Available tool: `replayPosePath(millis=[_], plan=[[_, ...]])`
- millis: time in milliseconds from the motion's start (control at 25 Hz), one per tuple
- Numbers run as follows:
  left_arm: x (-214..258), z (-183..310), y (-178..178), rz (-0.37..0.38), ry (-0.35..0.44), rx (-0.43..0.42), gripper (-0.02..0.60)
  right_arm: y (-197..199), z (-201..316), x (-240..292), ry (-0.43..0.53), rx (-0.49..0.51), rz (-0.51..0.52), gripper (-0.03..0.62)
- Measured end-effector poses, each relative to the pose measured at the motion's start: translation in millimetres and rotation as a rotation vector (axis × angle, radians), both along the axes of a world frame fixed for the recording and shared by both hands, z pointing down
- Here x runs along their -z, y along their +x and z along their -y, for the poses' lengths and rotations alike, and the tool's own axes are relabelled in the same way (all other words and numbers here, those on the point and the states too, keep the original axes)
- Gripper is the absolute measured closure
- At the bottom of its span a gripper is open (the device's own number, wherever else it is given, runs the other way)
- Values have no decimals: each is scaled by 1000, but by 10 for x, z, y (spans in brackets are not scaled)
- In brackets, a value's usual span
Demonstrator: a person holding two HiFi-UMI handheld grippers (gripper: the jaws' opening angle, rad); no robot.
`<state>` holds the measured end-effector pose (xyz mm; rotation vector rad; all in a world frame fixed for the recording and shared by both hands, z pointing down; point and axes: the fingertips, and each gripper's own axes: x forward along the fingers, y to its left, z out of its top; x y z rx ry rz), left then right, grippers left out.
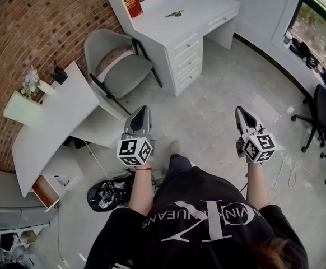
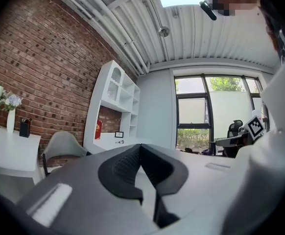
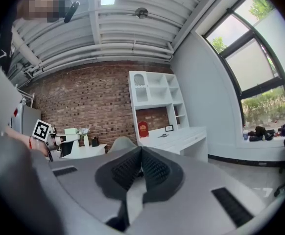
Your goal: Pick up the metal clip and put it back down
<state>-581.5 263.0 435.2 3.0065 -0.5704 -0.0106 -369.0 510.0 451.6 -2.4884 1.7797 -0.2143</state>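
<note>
The metal clip (image 1: 174, 13) lies far ahead on the white desk (image 1: 208, 10), small and dark; it also shows as a tiny shape (image 3: 162, 135) in the right gripper view. My left gripper (image 1: 142, 110) is held at waist height over the floor, pointing toward the desk, its jaws shut with nothing between them (image 2: 140, 146). My right gripper (image 1: 240, 111) is level with it to the right, jaws also shut and empty (image 3: 141, 150). Both are well short of the desk.
A grey chair (image 1: 118, 66) stands left of the desk's drawers (image 1: 188, 58). A white side table (image 1: 51, 116) carries a flower vase (image 1: 30, 83). A black office chair (image 1: 325, 116) is at the right by the window. Dark gear and cables (image 1: 110, 194) lie on the floor.
</note>
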Motion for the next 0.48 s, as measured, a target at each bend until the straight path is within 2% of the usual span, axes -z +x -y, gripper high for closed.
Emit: replayPosePath(millis=[240, 400, 440, 480], plan=[[-56, 62, 231, 31, -6, -23, 571, 175, 4, -67, 25, -5, 23, 580], [-129, 197, 533, 45, -18, -44, 571, 404, 121, -116, 13, -26, -1, 576], [-151, 234, 638, 50, -21, -54, 571, 485, 164, -124, 10, -30, -5, 569], [-177, 279, 748, 55, -26, -62, 571, 573, 209, -133, 8, -35, -5, 532]])
